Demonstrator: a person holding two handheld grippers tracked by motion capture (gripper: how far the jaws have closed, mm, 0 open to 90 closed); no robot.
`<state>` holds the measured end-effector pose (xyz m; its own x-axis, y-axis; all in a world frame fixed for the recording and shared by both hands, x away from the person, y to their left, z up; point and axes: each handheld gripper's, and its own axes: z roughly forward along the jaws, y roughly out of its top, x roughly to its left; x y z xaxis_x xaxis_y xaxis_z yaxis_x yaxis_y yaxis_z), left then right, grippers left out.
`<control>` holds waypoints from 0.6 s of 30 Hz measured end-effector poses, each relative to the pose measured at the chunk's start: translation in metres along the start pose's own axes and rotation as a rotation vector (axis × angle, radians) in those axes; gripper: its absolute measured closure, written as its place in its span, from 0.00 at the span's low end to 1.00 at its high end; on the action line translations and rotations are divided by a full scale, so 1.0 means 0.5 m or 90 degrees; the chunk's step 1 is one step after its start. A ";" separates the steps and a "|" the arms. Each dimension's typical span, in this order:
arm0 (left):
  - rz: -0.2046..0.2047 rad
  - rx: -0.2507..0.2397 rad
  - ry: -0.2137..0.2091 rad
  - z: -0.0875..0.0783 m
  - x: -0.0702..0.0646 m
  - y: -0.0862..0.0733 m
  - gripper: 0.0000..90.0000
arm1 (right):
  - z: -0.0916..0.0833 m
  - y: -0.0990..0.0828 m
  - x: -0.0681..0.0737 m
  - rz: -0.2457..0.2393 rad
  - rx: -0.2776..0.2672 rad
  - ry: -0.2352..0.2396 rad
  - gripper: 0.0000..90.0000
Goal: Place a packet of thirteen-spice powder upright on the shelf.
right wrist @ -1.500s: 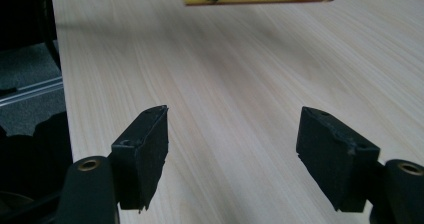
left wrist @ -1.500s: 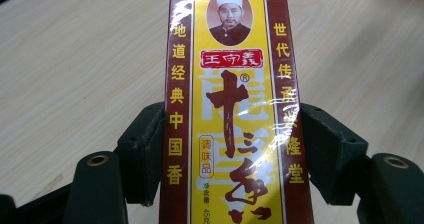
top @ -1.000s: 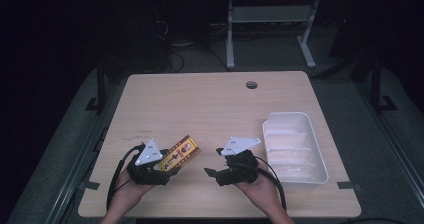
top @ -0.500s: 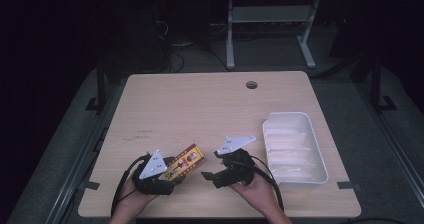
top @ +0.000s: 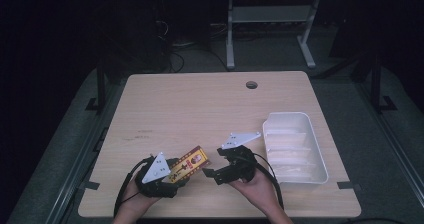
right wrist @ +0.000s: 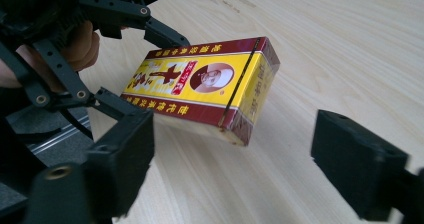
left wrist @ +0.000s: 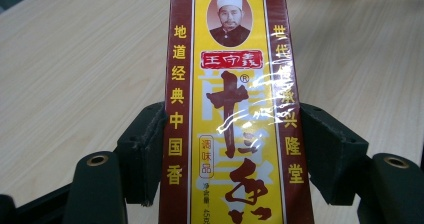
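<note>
A yellow and maroon box [top: 191, 162] with printed characters and a portrait sits between the jaws of my left gripper [top: 180, 172], near the table's front edge. In the left gripper view both pads press its long sides, so the left gripper [left wrist: 240, 156] is shut on the box [left wrist: 230, 109]. My right gripper [top: 213, 162] faces it from the right, and its jaws have just been opening. In the right gripper view the box [right wrist: 200, 84] is tilted just beyond the wide gap of the right gripper [right wrist: 240, 159], and neither pad touches it.
A white ribbed tray [top: 287, 116] stands on the right side of the wooden table [top: 200, 109]. A round cable hole [top: 251, 85] lies near the far edge. The floor around is dark, with a metal stand behind the table.
My left gripper has carried the box a little toward the near edge and closer to the right gripper. The right hand has stayed in place.
</note>
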<state>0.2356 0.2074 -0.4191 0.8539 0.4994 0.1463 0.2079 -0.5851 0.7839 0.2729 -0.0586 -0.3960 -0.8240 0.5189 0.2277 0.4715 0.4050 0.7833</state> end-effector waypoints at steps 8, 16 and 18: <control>0.024 0.000 -0.013 0.009 -0.015 0.005 0.36 | 0.006 -0.001 -0.009 0.035 0.009 0.008 0.25; 0.030 0.001 -0.020 0.015 -0.024 0.007 0.36 | 0.014 -0.008 -0.021 0.078 0.014 0.020 0.27; 0.031 -0.002 -0.027 0.014 -0.025 0.008 0.36 | 0.015 -0.009 -0.023 0.085 0.012 0.018 0.30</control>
<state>0.2290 0.1942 -0.4222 0.8822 0.4431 0.1591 0.1642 -0.6063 0.7781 0.2827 -0.0610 -0.4067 -0.7619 0.5479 0.3455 0.5829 0.3475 0.7345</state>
